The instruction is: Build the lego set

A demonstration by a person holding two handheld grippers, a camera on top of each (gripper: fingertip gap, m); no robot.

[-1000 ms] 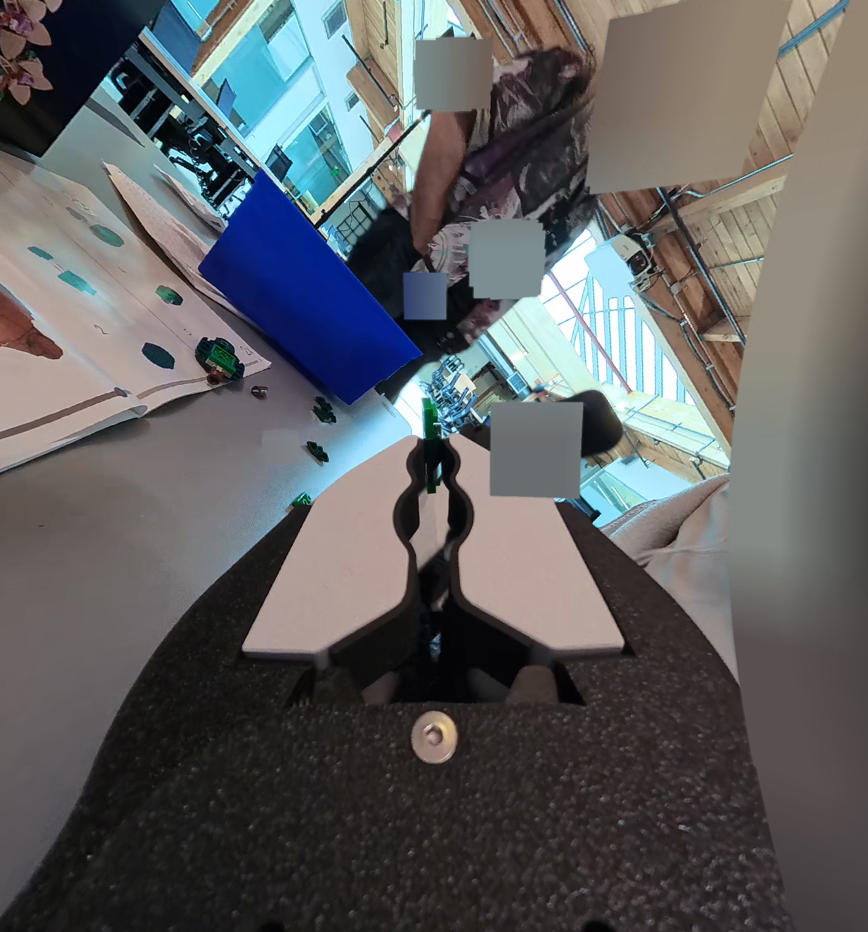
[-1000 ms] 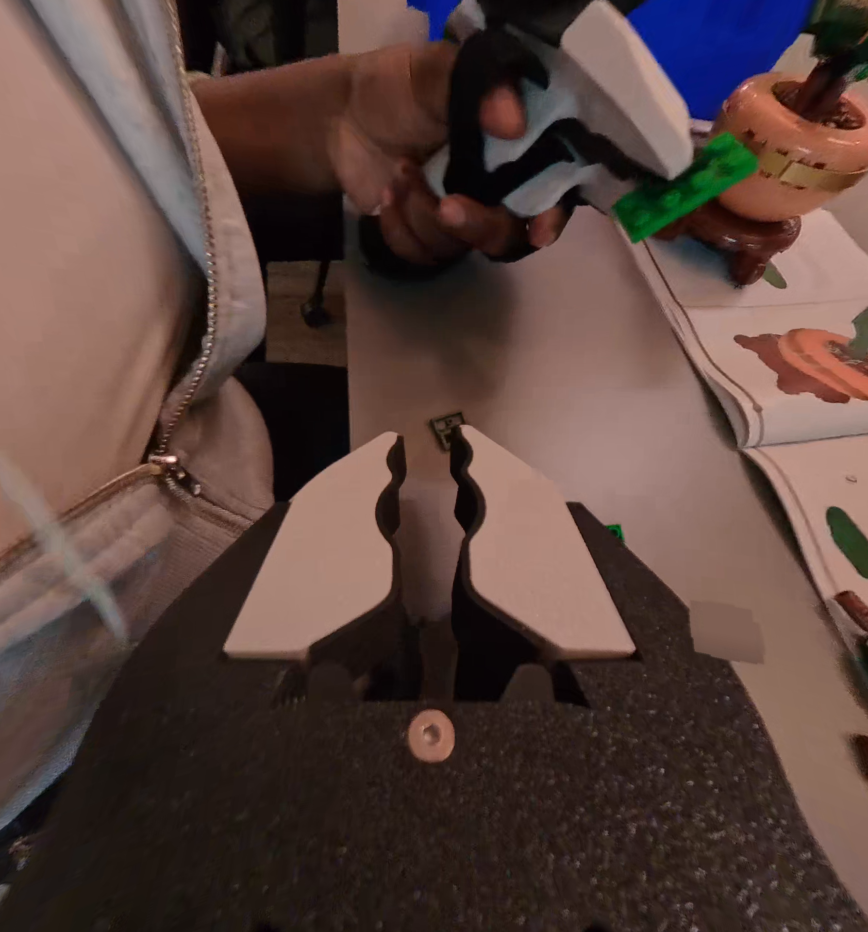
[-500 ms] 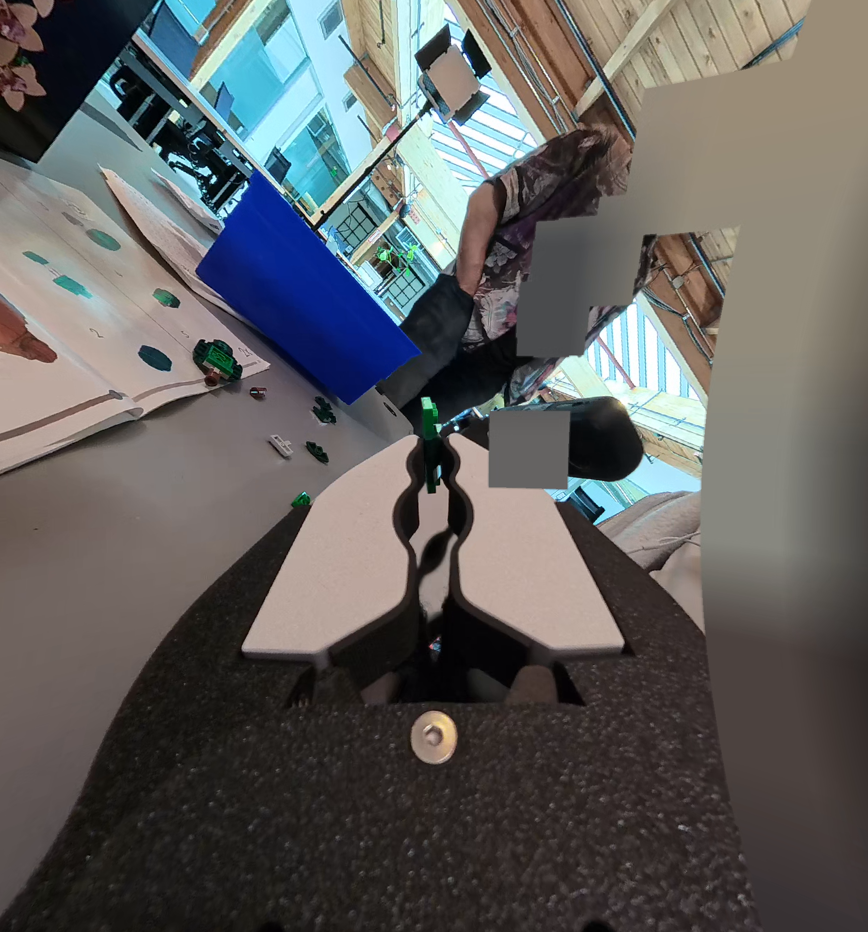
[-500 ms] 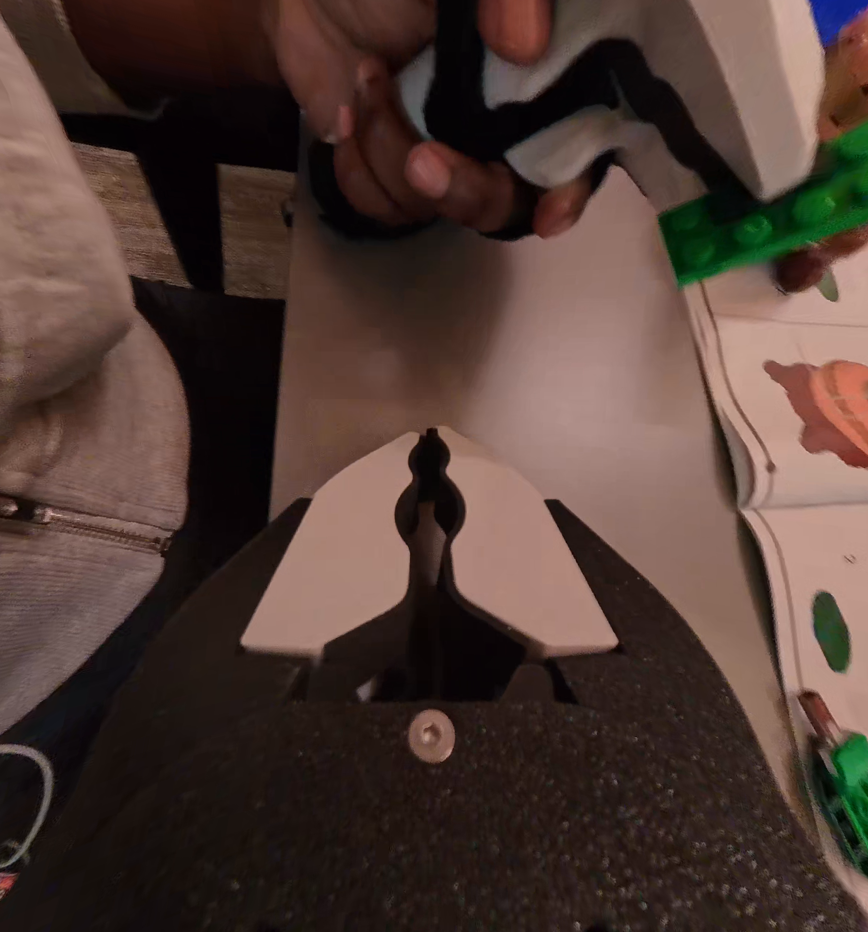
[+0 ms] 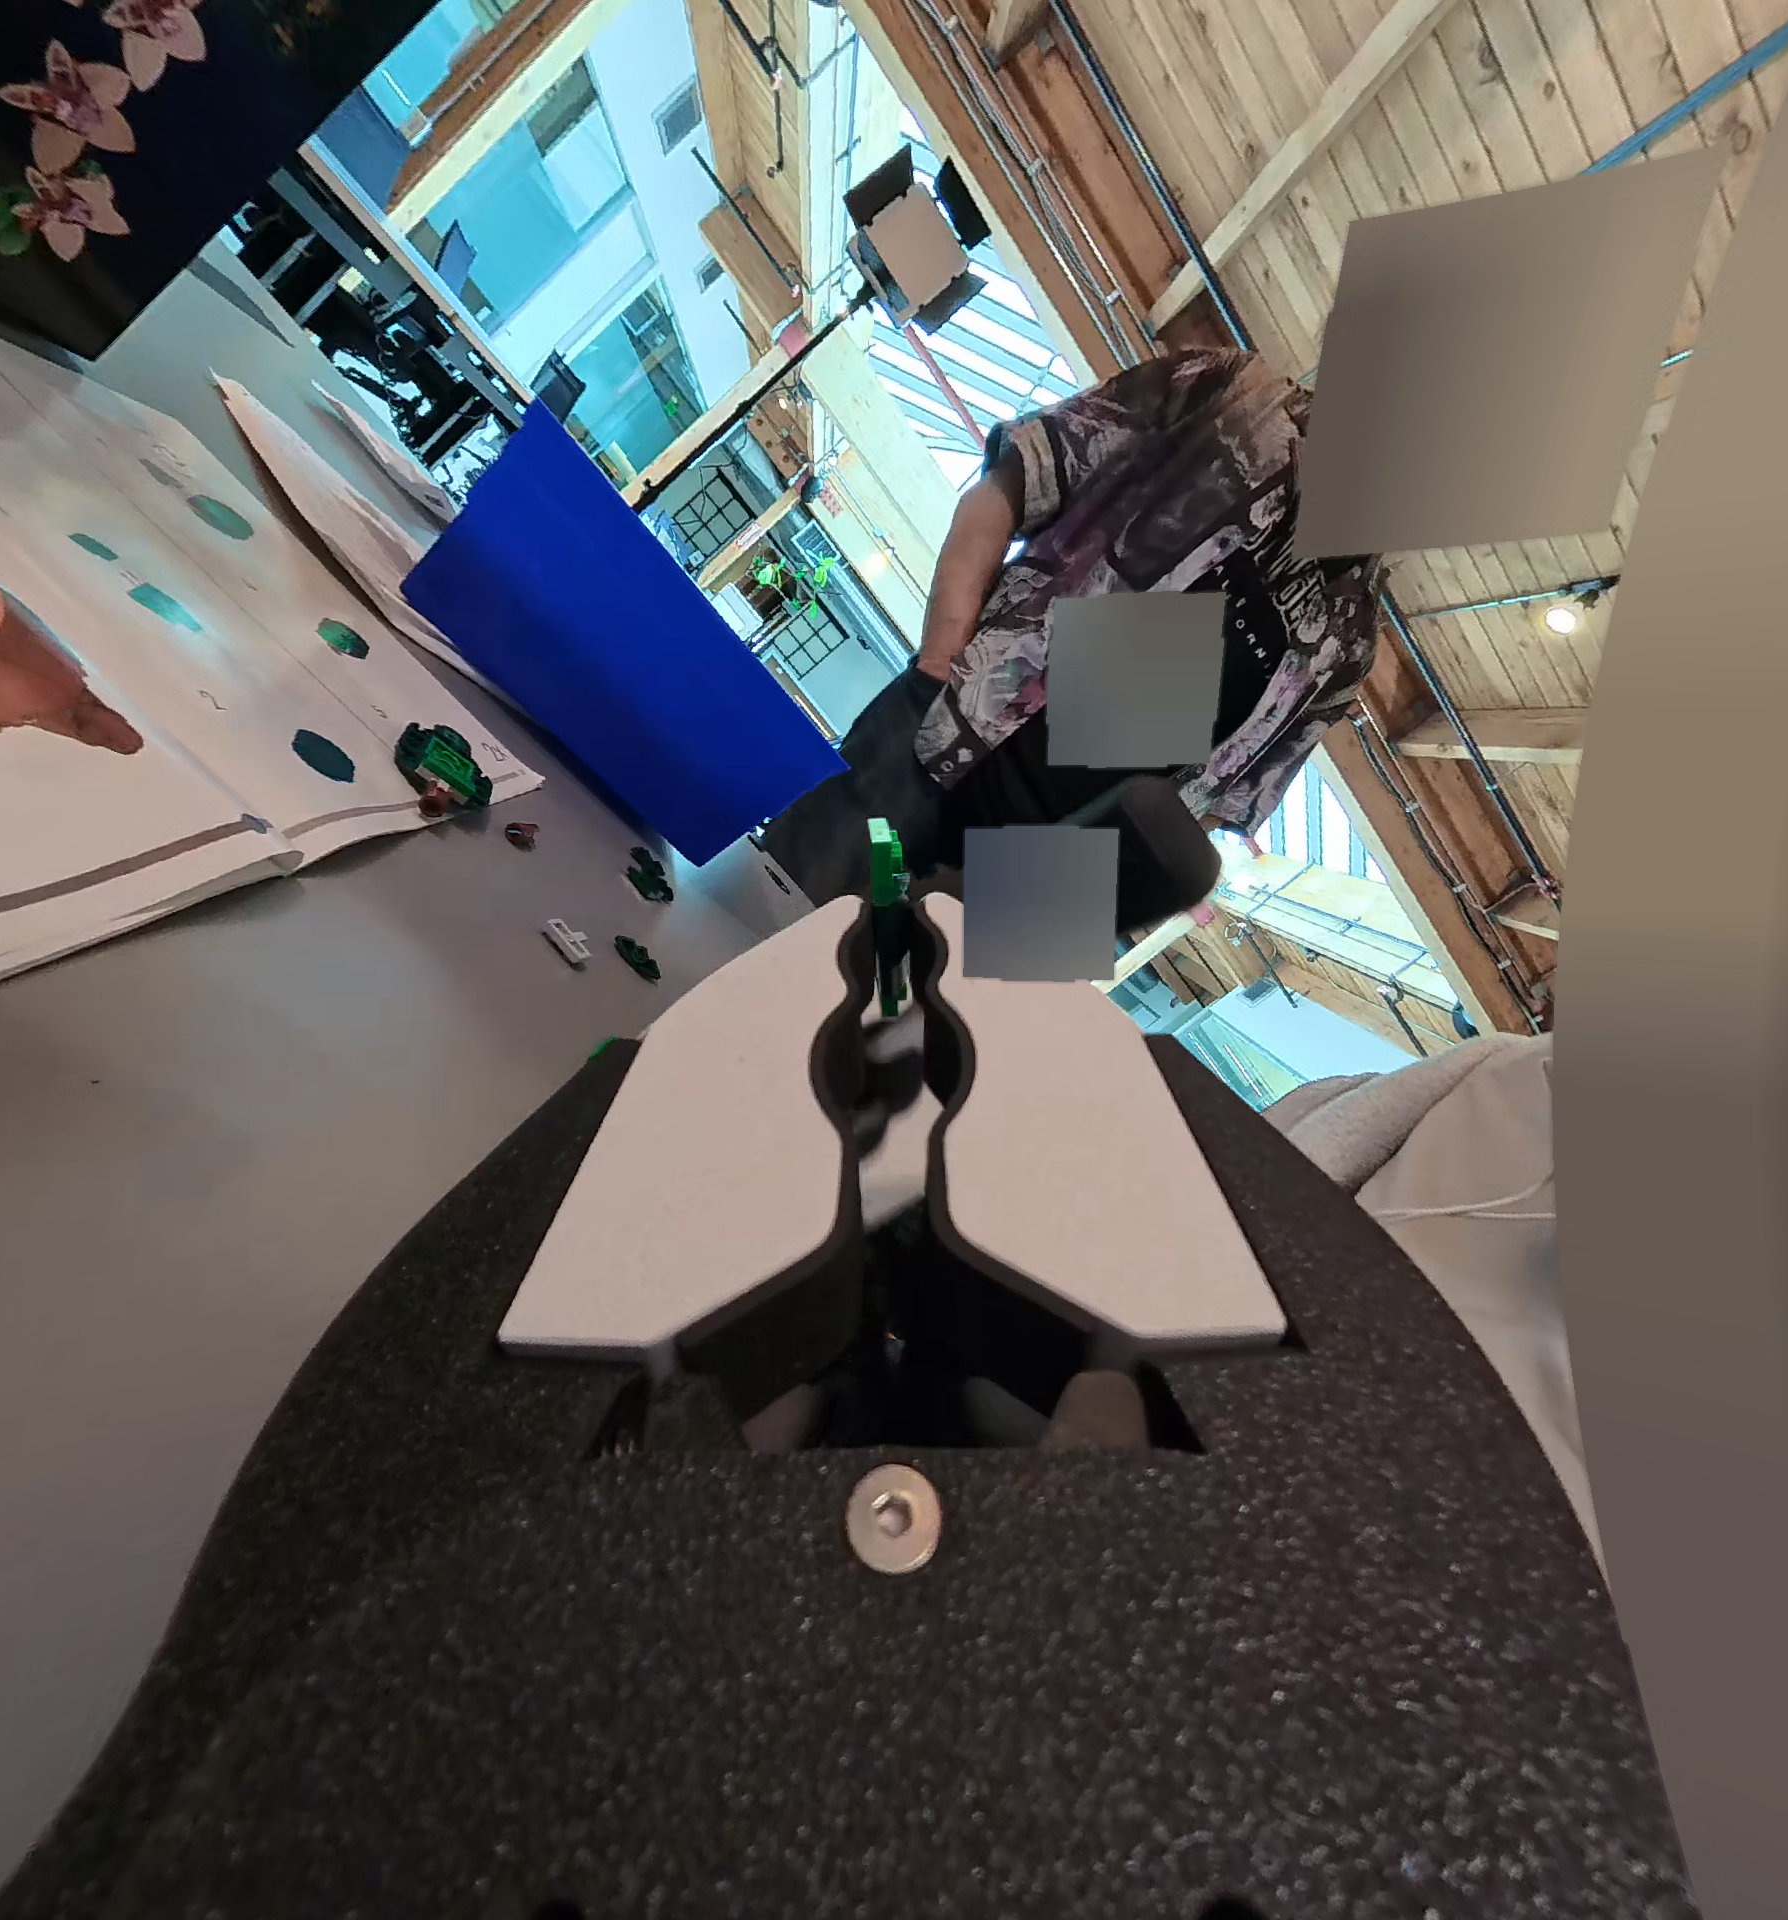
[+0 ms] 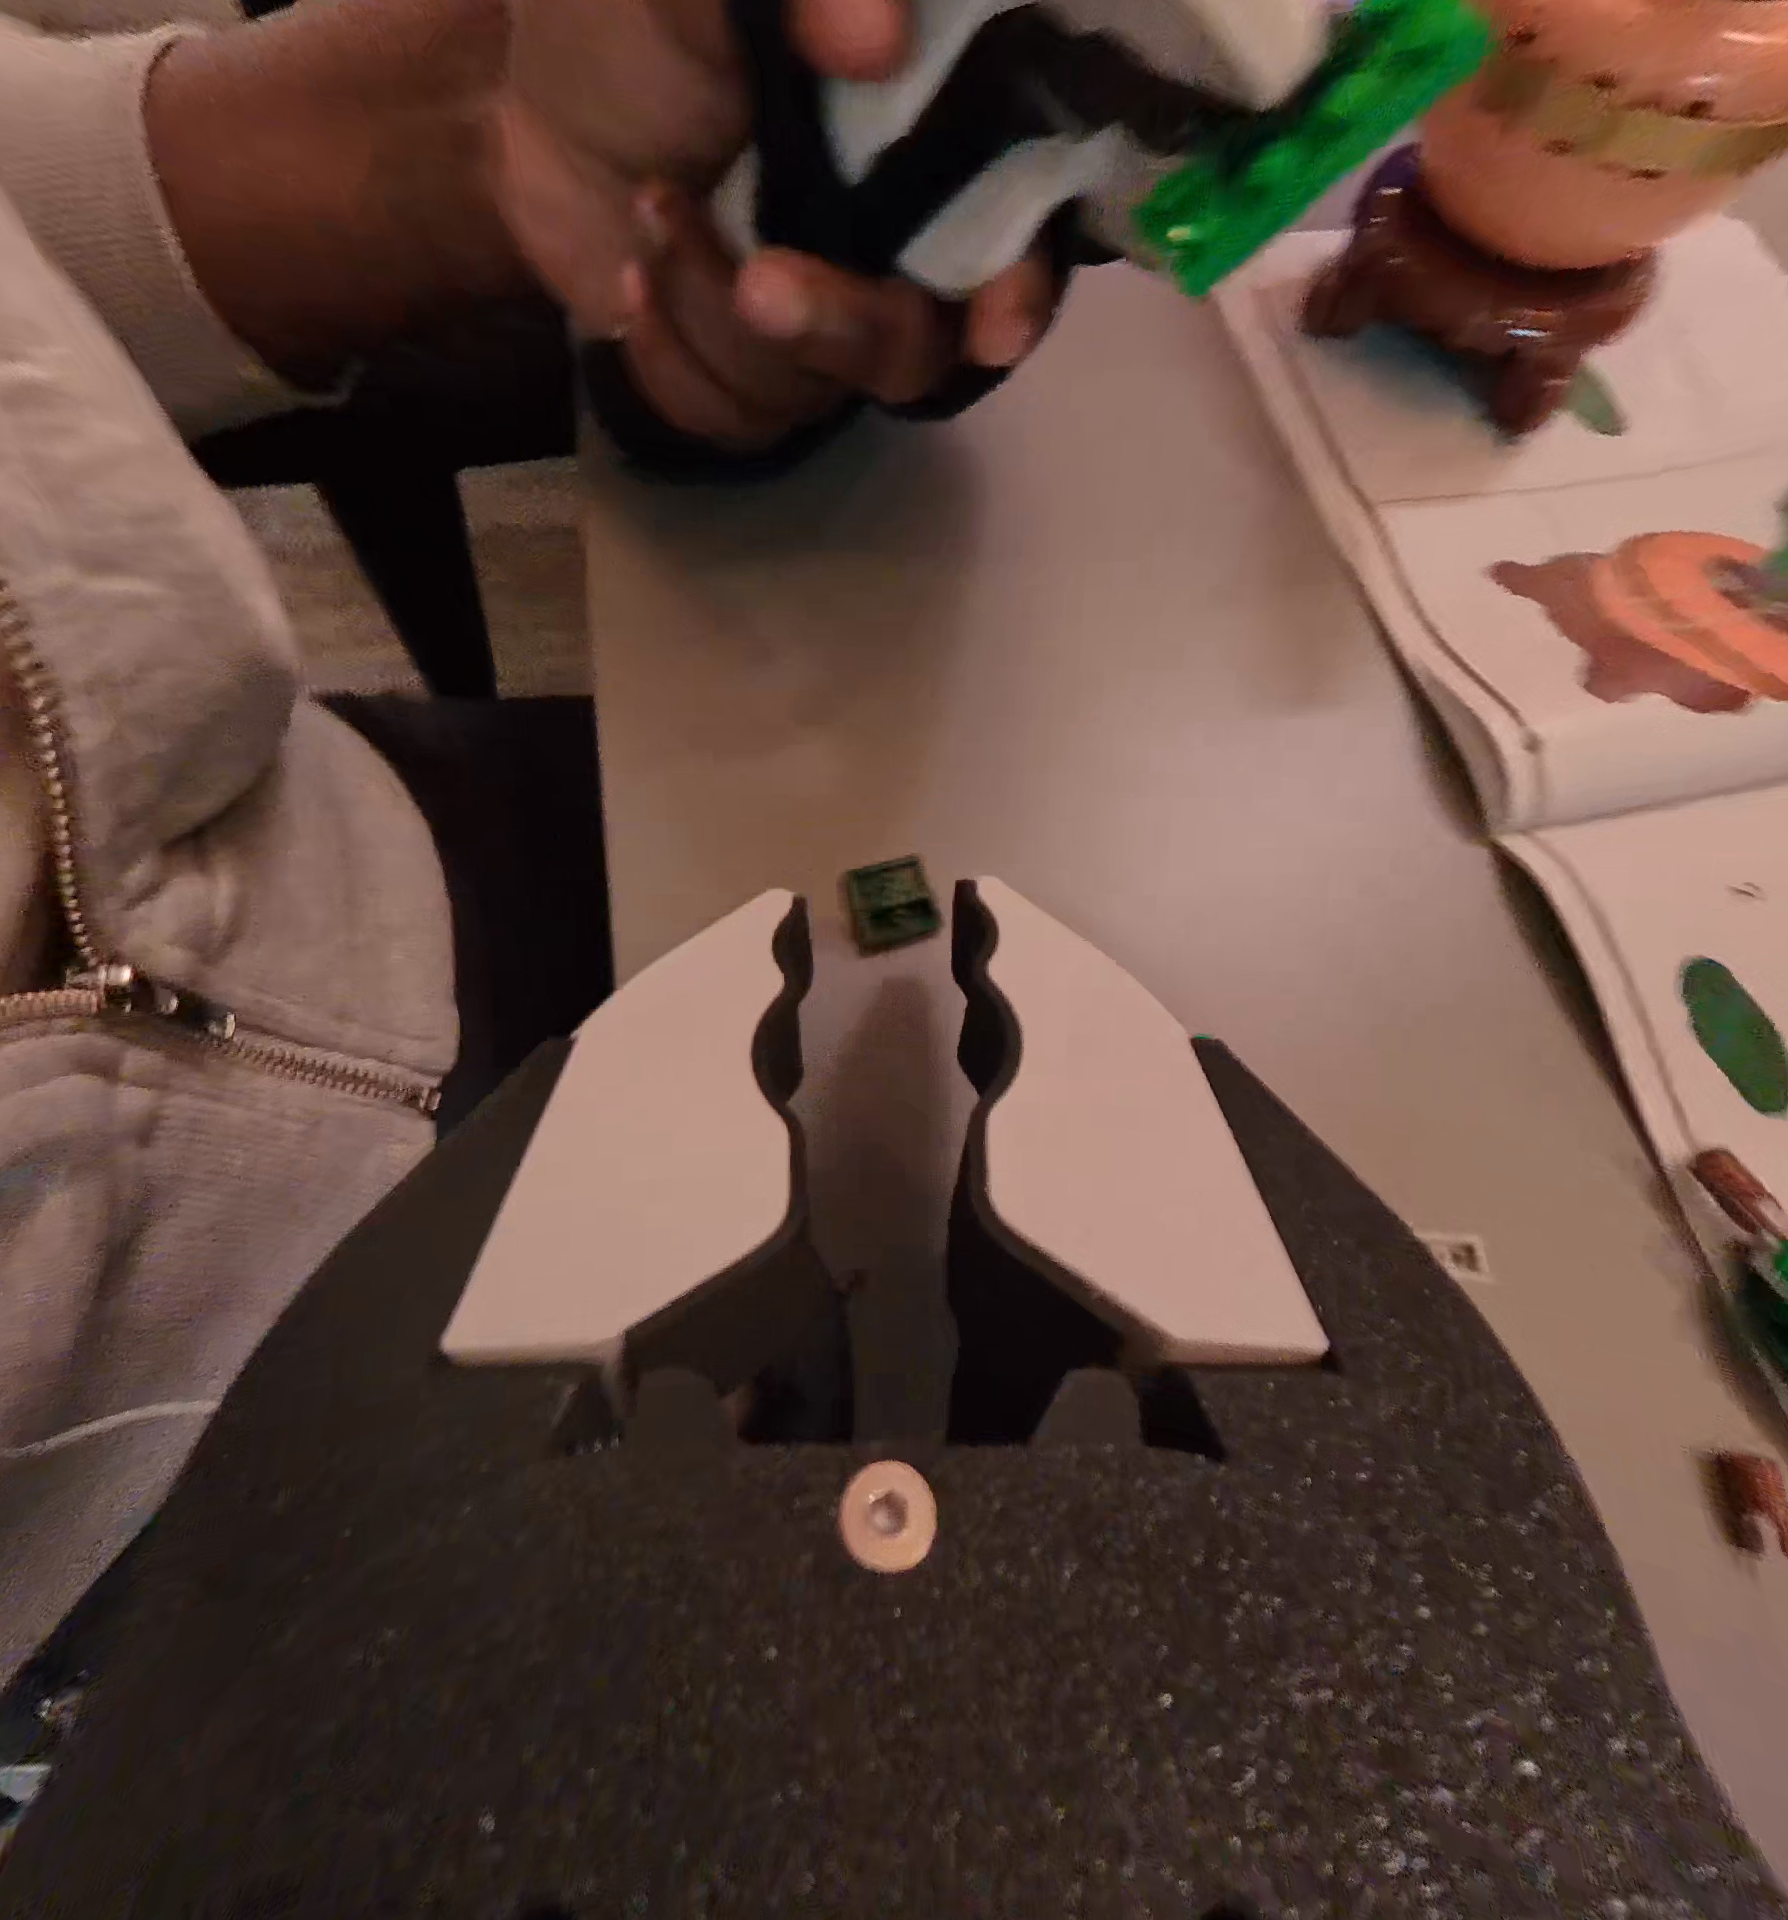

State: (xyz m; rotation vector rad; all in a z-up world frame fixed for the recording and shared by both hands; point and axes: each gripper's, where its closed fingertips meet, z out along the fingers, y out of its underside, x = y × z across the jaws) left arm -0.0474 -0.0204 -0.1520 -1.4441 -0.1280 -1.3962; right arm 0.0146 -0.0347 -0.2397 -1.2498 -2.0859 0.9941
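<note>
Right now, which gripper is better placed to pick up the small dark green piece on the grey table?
The right gripper: its jaws are open and empty, with the small dark green piece lying just ahead of them. The left gripper is shut on a bright green plate, raised off the table.

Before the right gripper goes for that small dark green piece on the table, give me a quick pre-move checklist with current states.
1. Right gripper open: ok.
2. Small dark green piece lined up between its fingertips: ok, just ahead of them.
3. Piece flat on the table: ok.
4. Left gripper clamped on the green plate: ok.
5. Plate clear of the potted model: cannot tell, blurred.
6. Instruction booklet out of the path: ok.
</note>
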